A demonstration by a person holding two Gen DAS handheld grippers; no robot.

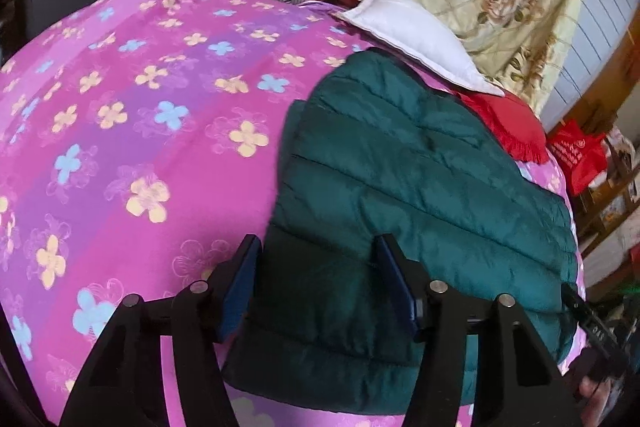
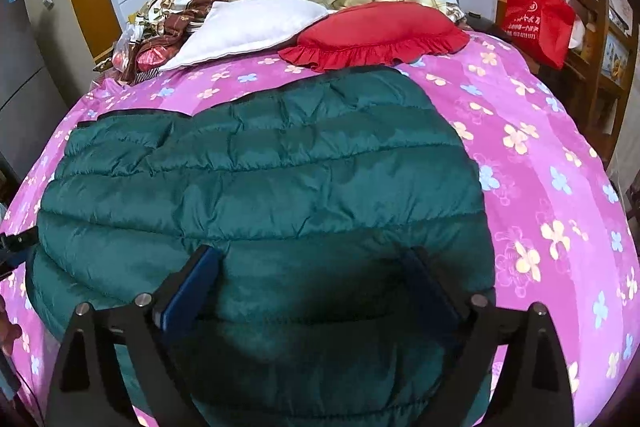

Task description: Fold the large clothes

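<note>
The green jacket (image 2: 256, 187) lies flat on the bed (image 1: 132, 115), already folded into a compact block below the red pillow (image 2: 372, 35) and white pillow (image 2: 248, 27), so both near corners sit within easy reach. Left gripper (image 1: 316, 251) hangs over the jacket's left edge with its jaws fairly wide and nothing pinched between them, while right gripper (image 2: 316, 259) hovers over the near middle with its jaws spread very wide. By my read, both are lined up along the near hem for another fold.
</note>
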